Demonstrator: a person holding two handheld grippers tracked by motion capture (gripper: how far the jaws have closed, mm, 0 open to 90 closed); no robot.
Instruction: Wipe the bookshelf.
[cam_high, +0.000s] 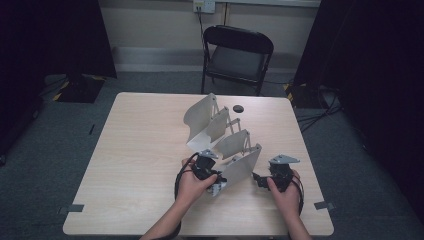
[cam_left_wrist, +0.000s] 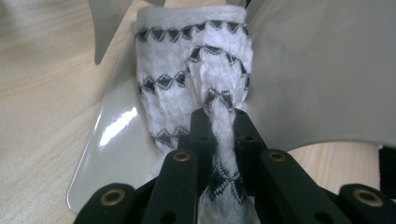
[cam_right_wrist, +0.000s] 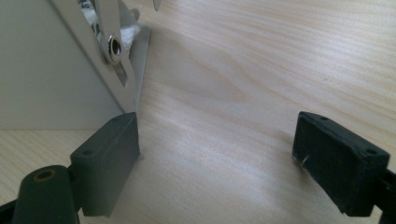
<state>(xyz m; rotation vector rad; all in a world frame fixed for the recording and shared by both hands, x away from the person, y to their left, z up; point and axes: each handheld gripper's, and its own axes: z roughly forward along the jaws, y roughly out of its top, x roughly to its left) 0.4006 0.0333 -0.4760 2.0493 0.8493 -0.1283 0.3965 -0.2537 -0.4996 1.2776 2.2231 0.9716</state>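
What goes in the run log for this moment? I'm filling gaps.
left gripper: shut on sock | sock: between rack panels | right gripper: open, beside rack

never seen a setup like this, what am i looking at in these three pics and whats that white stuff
A person sits at a wooden table holding a handheld two-jaw gripper in each hand. One picture looks down from above; the other two come from cameras riding on each gripper.

On the table stands a grey folding rack of curved plastic panels, with a small dark disc behind it.

The left gripper is shut on a white knitted cloth with black zigzag bands, which sits between two panels. The right gripper is open, holding nothing, beside the rack.
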